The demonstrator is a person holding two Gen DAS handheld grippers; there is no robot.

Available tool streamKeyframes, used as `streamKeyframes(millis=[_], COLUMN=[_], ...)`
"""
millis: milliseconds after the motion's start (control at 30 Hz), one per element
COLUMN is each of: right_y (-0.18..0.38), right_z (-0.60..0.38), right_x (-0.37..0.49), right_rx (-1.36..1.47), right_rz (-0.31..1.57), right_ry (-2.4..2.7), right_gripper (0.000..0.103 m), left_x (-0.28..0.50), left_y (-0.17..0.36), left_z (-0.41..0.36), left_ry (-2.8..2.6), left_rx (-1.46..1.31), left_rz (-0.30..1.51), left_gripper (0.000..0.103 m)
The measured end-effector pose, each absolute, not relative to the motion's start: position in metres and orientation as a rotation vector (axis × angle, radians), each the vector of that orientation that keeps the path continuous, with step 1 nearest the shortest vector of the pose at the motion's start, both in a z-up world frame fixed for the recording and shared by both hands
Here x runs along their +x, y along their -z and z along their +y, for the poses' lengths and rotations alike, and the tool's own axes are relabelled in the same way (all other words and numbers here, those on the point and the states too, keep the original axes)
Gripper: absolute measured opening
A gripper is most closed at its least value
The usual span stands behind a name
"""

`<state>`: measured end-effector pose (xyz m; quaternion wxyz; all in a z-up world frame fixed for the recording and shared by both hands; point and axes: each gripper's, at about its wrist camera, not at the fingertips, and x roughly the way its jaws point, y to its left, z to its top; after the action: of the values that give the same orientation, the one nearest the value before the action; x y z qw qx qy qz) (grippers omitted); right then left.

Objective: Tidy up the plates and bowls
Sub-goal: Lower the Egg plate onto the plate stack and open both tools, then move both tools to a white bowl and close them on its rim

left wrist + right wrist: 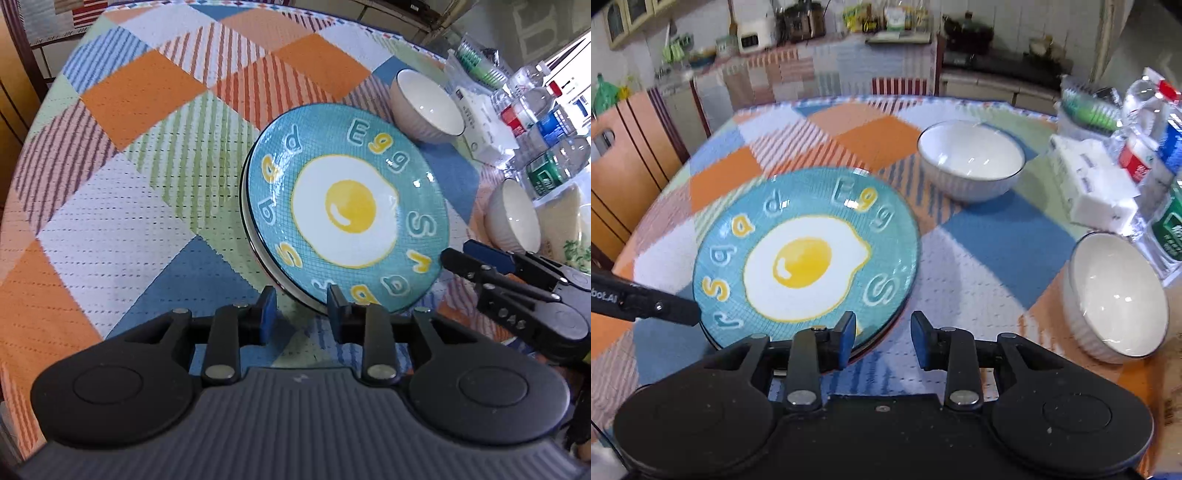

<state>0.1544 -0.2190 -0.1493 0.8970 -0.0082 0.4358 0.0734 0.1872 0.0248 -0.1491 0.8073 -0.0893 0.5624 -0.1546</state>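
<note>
The round desk [122, 206], under a checked orange, blue and white cloth, lies bare toward its far curved edge and the left gripper's side, while clear plastic water bottles [1152, 122] and a white tissue pack [1093, 184] crowd the other edge. Near the middle, a glossy teal round plate printed with a fried egg and raised letters [347, 218] sits on top of another plate's dark rim; two white ribbed bowls, the farther [971, 158] and the nearer [1115, 295], stand apart beside it. The left gripper [303, 310] has its fingers spread at the plate's near rim without clamping, and the right gripper [882, 339] is likewise spread, one finger over the rim.
</note>
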Motion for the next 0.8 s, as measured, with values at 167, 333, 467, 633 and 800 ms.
streamKeyframes(millis=[167,333,467,633,800], right_y=[0.13,0.106,0.087,0.069,0.059], right_z=[-0.24,-0.258,-0.263,-0.261,-0.252], right_x=[0.136,0.116,0.1,0.079,0.057], right_rx=[0.004,0.035,-0.003,-0.058,-0.128], right_rz=[0.879,0.854,0.822,0.803,0.79], right_ry=[-0.188,-0.244,-0.303,-0.391,-0.455], right_gripper=[0.037,0.038,0.04,0.054,0.071], left_x=[0.165,0.144,0.131,0.112,0.092], left_y=[0.122,0.104,0.091,0.077,0.069], left_z=[0.029,0.029,0.027,0.02,0.012], left_ry=[0.328,0.299,0.287,0.288,0.314], left_rx=[-0.199,-0.183,-0.148,-0.097,-0.067], left_rz=[1.145,1.129,1.128,1.142,1.171], left_gripper=[0.031,0.031,0.033,0.04,0.05])
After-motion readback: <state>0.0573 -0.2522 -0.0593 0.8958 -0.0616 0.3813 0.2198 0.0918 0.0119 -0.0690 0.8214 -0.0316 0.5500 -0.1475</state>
